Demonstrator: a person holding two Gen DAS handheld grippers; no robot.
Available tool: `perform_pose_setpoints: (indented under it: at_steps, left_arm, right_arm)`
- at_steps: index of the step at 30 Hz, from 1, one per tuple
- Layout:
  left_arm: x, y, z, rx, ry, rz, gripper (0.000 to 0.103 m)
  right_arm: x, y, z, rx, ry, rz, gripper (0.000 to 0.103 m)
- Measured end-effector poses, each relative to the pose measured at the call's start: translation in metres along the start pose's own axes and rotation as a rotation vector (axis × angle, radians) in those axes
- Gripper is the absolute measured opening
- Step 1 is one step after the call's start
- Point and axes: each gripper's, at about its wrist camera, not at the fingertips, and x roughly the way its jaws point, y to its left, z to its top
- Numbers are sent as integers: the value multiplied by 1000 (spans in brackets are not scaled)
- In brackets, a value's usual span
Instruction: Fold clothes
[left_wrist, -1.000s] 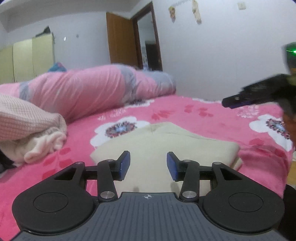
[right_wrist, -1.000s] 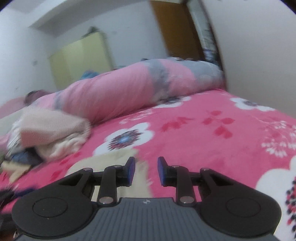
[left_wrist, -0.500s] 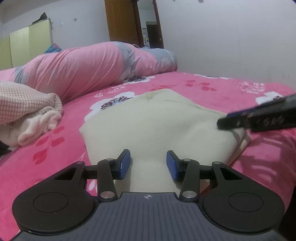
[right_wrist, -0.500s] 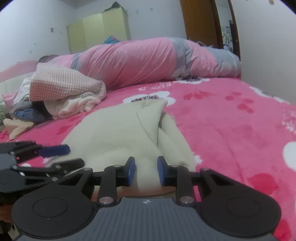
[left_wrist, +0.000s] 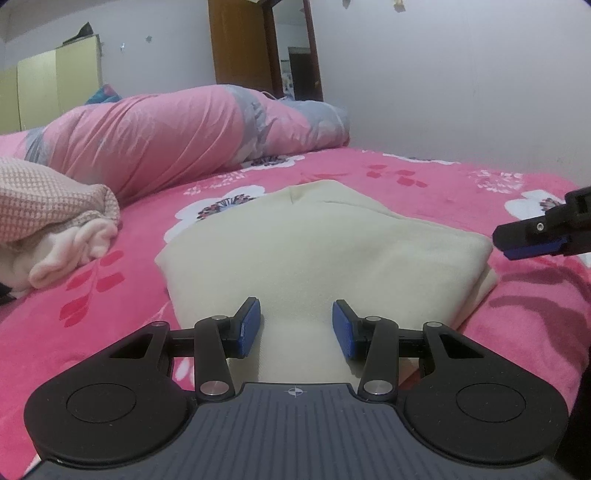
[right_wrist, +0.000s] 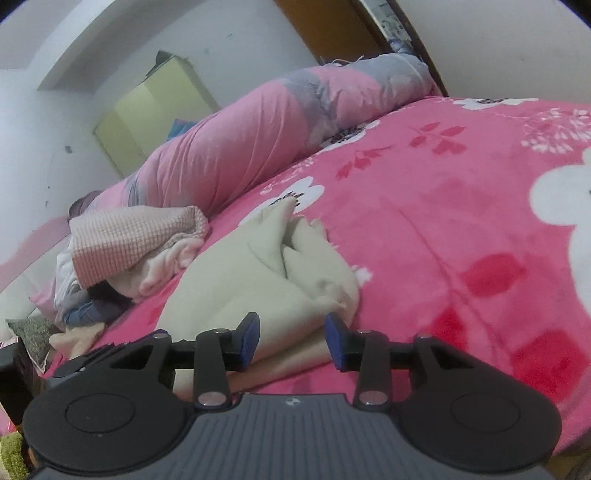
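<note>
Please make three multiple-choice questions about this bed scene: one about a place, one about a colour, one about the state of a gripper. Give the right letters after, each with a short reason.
1. Where does the cream garment lie?
A. on the pink floral blanket
B. on the wardrobe
C. on the floor

2. What colour are the pads of the left gripper?
A. red
B. blue
C. green

3. How are the jaws of the right gripper?
A. shut on the checked cloth
B. open, gripping nothing
C. holding a hanger

Answers: 1 A, the blanket surrounds it; 2 B, both pads show blue; 3 B, its jaws have just been opening and cream fabric shows in the gap, unpinched.
</note>
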Motion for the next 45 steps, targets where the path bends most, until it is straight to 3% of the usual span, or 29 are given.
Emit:
perform_pose_setpoints:
  at_steps: [6,9,15,18,20,21,23,25,28,34,36,38,40,45]
  left_arm:
    - [0,1,-1,-1,-7,-9,43]
    - [0,1,-2,-3,-11,-14,43]
    - [-2,1,-5,-22,-31,-10,43]
    - [-3,0,-7,-23,-44,-10,43]
    - [-3,2,-9,-28,-52,-26,43]
    - [-3,3,-10,-31,-56,-34,43]
    - [-4,4,-13,-34,-71,-43,43]
    - [-5,7,-13,-50,-76,-51,43]
    - [-6,13,-12,-84,-78,-77,44]
    - [-8,16,-13,-104,-84,-102,44]
    - [-9,17,-14,-110,-85,-112,44]
    - [-11,18,-15,-117,-86,-133,44]
    - [-13,18,-16,-113,-87,-149,44]
    - [-17,25,-18,-118,-82,-193,44]
  right_arm:
    - [2,-1,18,2,-47,-24,42]
    - [3,12,32,-46,-82,9,42]
    - [33,85,61,-348,-127,20,42]
    - [65,104,51,-474,-78,-21,39]
    - [94,92,29,-523,42,-107,39]
    - [106,81,17,-519,97,-136,38]
    - [105,57,10,-416,89,-91,38]
    - [103,57,26,-360,157,-89,38]
    - [106,76,43,-431,214,-113,38]
    - [121,122,105,-456,54,-70,38]
    - [151,117,93,-476,132,-133,38]
    - [173,96,58,-480,247,-184,36]
    - [164,90,27,-558,169,-210,36]
    - [149,87,26,-475,184,-225,36]
